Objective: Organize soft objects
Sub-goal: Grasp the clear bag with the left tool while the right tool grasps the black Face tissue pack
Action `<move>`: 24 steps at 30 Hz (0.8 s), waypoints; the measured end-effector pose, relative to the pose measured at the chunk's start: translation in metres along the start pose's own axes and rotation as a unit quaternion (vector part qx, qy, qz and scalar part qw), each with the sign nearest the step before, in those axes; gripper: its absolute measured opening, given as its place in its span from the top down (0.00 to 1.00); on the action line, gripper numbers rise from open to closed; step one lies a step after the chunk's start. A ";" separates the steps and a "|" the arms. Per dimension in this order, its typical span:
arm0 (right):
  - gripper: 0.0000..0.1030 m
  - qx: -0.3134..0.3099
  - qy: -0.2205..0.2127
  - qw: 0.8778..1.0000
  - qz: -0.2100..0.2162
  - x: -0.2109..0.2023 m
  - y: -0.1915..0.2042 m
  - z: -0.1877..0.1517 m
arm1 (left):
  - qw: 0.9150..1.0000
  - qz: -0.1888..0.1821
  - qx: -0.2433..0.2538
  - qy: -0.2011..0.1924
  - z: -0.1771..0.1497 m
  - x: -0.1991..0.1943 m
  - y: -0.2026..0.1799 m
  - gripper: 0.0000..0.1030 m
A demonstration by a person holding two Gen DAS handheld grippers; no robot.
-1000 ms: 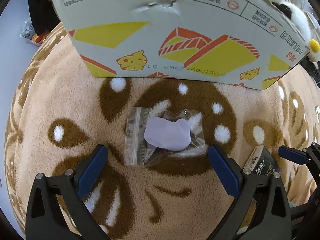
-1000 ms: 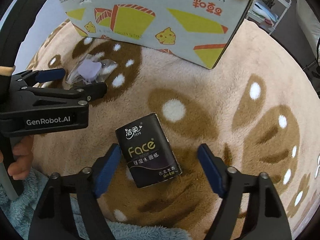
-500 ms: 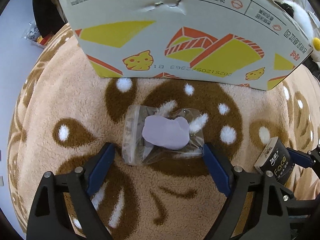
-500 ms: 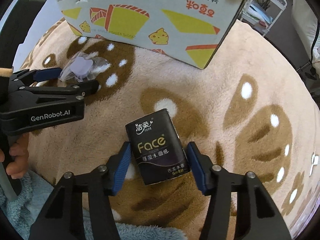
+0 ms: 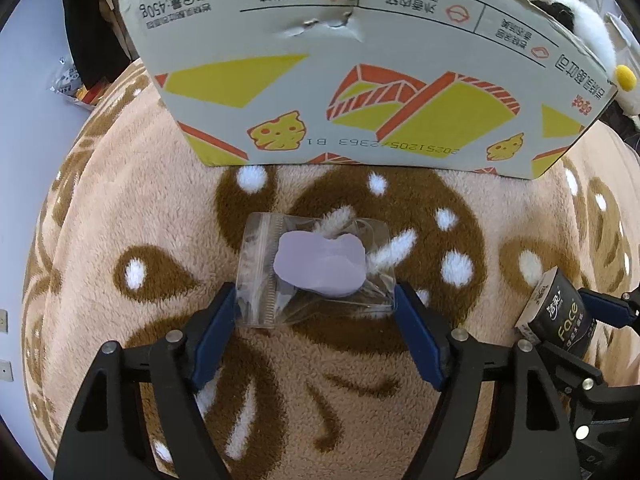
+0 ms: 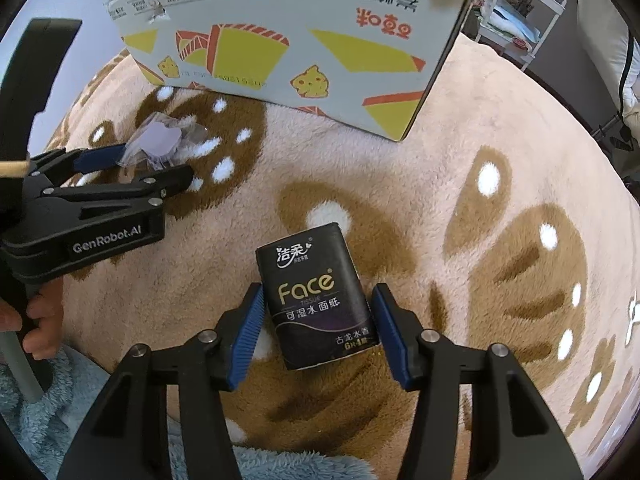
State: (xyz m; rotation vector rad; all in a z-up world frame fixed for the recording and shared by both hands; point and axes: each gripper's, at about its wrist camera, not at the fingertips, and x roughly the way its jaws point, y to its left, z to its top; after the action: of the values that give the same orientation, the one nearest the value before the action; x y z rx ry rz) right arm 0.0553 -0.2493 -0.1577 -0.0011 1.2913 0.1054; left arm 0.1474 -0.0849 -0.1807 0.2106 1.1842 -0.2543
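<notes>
The left gripper [image 5: 316, 304] is closing its blue jaws, now touching both ends of a clear zip bag holding a lilac soft piece [image 5: 316, 268], lying on the tan fleece blanket [image 5: 120, 208] before the printed cardboard box [image 5: 360, 92]. The right gripper [image 6: 318, 316] is closing around a black tissue pack [image 6: 316, 296] near the blanket's front edge; its pads are sitting right at the pack's sides, though firm contact is unclear.

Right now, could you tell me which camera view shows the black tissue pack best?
The right wrist view: the black tissue pack lies centred, its whole printed face readable, between the right hand-held gripper pads. The left wrist view catches only a tilted corner of it at the right edge.
</notes>
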 end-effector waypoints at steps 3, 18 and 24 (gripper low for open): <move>0.45 0.004 -0.004 1.000 0.005 -0.002 -0.001 -0.001 | 1.000 0.003 0.002 -0.002 -0.001 -0.002 -0.002 0.26; 0.46 0.022 -0.031 0.999 0.022 -0.011 -0.010 -0.003 | 1.000 0.022 0.005 -0.006 -0.015 -0.021 -0.001 0.26; 0.46 0.030 -0.040 0.998 0.026 -0.015 -0.011 -0.002 | 0.999 0.029 0.001 -0.020 -0.022 -0.037 0.001 0.26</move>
State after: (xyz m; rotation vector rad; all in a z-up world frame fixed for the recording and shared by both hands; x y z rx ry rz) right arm 0.0505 -0.2614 -0.1442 0.0875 1.2136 0.1091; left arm 0.1152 -0.0749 -0.1546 0.2407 1.1358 -0.2071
